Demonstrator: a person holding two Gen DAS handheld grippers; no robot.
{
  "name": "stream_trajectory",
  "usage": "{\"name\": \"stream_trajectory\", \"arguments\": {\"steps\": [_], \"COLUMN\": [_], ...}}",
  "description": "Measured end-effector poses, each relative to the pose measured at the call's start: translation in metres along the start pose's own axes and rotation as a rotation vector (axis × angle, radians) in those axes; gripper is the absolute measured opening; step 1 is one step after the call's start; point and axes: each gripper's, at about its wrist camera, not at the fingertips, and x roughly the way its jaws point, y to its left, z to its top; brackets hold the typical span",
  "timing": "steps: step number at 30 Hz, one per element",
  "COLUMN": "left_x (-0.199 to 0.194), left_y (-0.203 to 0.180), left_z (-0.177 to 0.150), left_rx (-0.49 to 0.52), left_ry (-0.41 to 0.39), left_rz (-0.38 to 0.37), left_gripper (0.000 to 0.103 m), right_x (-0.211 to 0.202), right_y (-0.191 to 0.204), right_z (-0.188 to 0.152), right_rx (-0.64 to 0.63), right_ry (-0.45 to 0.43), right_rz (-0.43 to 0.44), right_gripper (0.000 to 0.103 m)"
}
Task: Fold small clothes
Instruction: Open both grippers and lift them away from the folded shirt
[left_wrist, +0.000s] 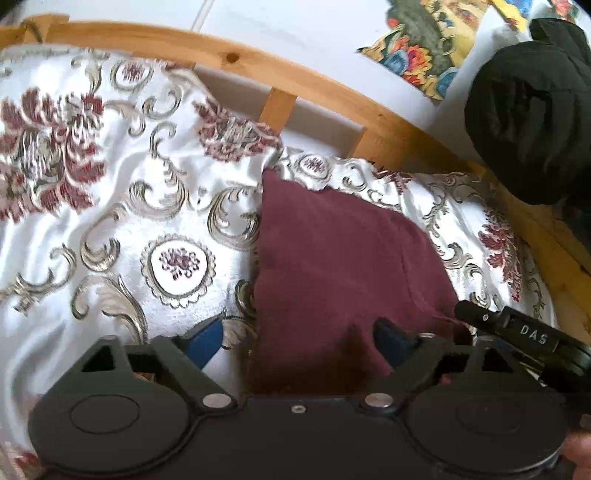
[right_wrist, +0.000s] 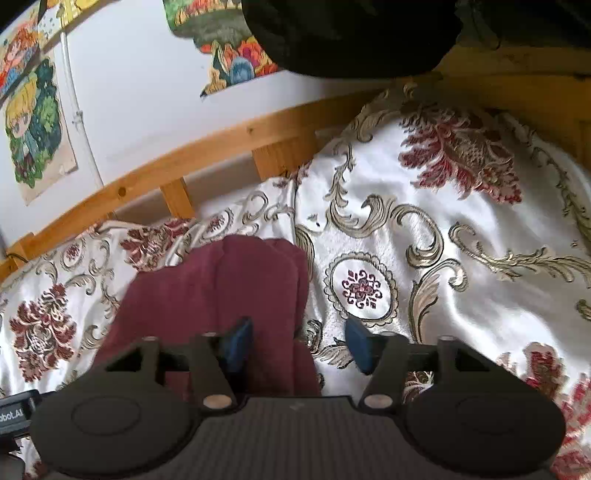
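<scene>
A dark maroon garment (left_wrist: 332, 266) lies folded into a narrow shape on a white bedspread with red and gold floral print (left_wrist: 110, 221). My left gripper (left_wrist: 295, 343) is open, its blue pads astride the garment's near left edge. In the right wrist view the same garment (right_wrist: 221, 288) lies at lower left. My right gripper (right_wrist: 299, 343) is open over the garment's near right edge, one blue pad (right_wrist: 236, 343) over the cloth and the other over the bedspread (right_wrist: 461, 240). Part of the right gripper's body (left_wrist: 532, 336) shows at the right of the left wrist view.
A wooden bed rail (left_wrist: 295, 81) runs along the far side against a white wall with colourful pictures (right_wrist: 33, 122). A black bulky garment (left_wrist: 528, 110) hangs at the bed's far right corner and shows in the right wrist view (right_wrist: 351, 33).
</scene>
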Motion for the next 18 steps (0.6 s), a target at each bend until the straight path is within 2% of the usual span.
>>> {"name": "stream_trajectory", "arguments": {"steps": [1, 3, 8, 12, 18], "left_x": [-0.006, -0.018, -0.063, -0.103, -0.151], "left_y": [-0.002, -0.007, -0.017, -0.018, -0.017], "left_z": [0.001, 0.002, 0.004, 0.001, -0.006], "left_rx": [0.017, 0.051, 0.138, 0.180, 0.190], "left_ry": [-0.002, -0.008, -0.055, -0.093, -0.124], "left_rz": [-0.004, -0.009, -0.011, -0.012, -0.013], "left_gripper": [0.094, 0.098, 0.102, 0.102, 0.102], "right_x": [-0.006, -0.022, -0.072, -0.113, -0.168], "right_y": [0.002, 0.005, 0.012, 0.018, 0.026], "right_z": [0.001, 0.003, 0.007, 0.003, -0.013], "right_rx": [0.000, 0.002, 0.012, 0.003, -0.002], "right_ry": [-0.010, -0.035, -0.100, -0.147, -0.180], "right_rz": [0.004, 0.012, 0.020, 0.012, -0.006], "right_gripper": [0.074, 0.087, 0.102, 0.103, 0.103]}}
